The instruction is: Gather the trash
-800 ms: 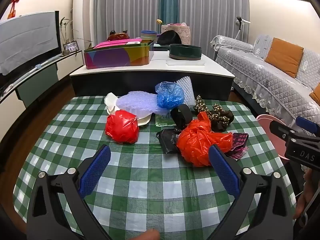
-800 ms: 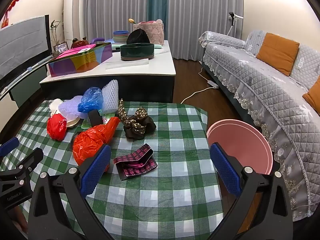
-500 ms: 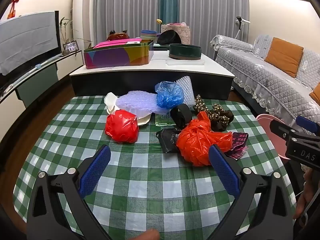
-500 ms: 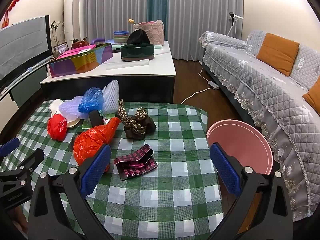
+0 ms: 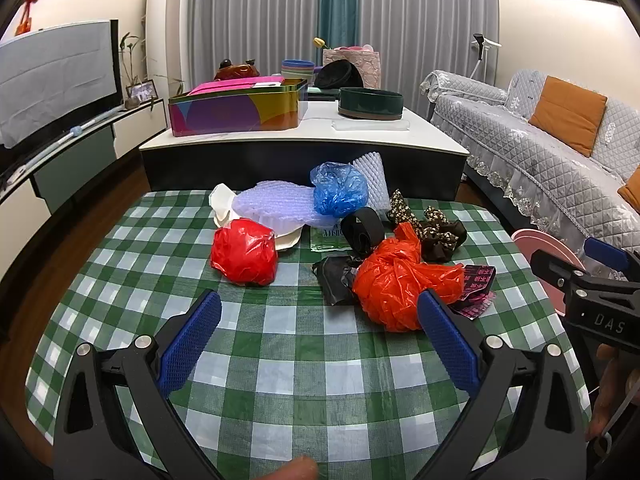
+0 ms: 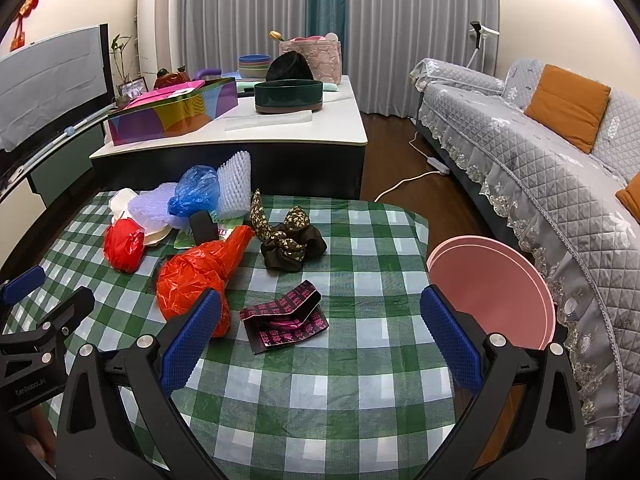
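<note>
Trash lies on a green checked tablecloth (image 5: 296, 332): a red bag ball (image 5: 244, 251), an orange-red bag (image 5: 400, 280), a blue bag (image 5: 339, 194), bubble wrap (image 5: 276, 204), a black scrap (image 5: 336, 276), a dark flowered cloth (image 6: 290, 240) and a pink-and-black wrapper (image 6: 286, 318). My left gripper (image 5: 318, 338) stands open over bare cloth, short of the bags. My right gripper (image 6: 320, 338) is open too, just behind the wrapper, with the orange-red bag (image 6: 200, 276) by its left finger. A pink bin (image 6: 492, 288) sits off the table's right edge.
Behind the table stands a low white-topped counter (image 5: 304, 136) with a colourful tin (image 5: 236, 110) and a dark round box (image 5: 370, 103). A grey sofa (image 6: 540, 152) runs along the right. A white cable (image 6: 404, 184) lies on the wood floor.
</note>
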Action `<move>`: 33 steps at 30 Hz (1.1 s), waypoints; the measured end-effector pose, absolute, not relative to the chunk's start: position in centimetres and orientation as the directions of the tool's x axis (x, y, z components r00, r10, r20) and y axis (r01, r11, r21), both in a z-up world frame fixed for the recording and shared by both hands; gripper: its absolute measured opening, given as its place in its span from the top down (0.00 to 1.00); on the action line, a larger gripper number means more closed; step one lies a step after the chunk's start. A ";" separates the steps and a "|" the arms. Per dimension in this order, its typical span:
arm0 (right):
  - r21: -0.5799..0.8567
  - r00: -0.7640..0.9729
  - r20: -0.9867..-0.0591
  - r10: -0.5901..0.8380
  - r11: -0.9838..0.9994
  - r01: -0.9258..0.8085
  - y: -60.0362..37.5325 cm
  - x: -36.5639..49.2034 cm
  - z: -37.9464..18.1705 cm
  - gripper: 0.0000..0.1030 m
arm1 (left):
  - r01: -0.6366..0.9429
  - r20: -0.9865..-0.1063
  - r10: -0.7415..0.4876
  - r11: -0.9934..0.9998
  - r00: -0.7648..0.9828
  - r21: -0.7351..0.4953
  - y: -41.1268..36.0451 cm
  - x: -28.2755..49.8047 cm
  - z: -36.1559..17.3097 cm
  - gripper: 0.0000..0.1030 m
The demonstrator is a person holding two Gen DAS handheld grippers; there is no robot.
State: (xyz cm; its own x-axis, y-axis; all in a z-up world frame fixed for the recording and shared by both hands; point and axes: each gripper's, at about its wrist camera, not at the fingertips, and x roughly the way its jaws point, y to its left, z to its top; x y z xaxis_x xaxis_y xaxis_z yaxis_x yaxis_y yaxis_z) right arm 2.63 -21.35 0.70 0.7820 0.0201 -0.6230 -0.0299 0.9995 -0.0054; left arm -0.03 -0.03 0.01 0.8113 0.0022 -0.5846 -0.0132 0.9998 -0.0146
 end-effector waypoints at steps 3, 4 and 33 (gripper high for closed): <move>-0.009 0.783 -0.622 0.018 1.000 -0.030 -21.3 2.6 0.7 0.05 | -0.013 -0.585 0.001 1.000 0.811 -0.015 0.0 0.0 0.0 0.08; -0.009 0.782 -0.623 0.018 1.000 -0.030 -21.3 2.6 0.7 0.05 | -0.013 -0.585 0.001 1.000 0.811 -0.016 0.0 0.0 0.0 0.08; -0.011 0.786 -0.618 0.017 0.999 -0.030 -21.2 2.5 0.9 0.05 | -0.013 -0.586 0.000 1.000 0.810 -0.018 0.0 0.0 0.0 0.08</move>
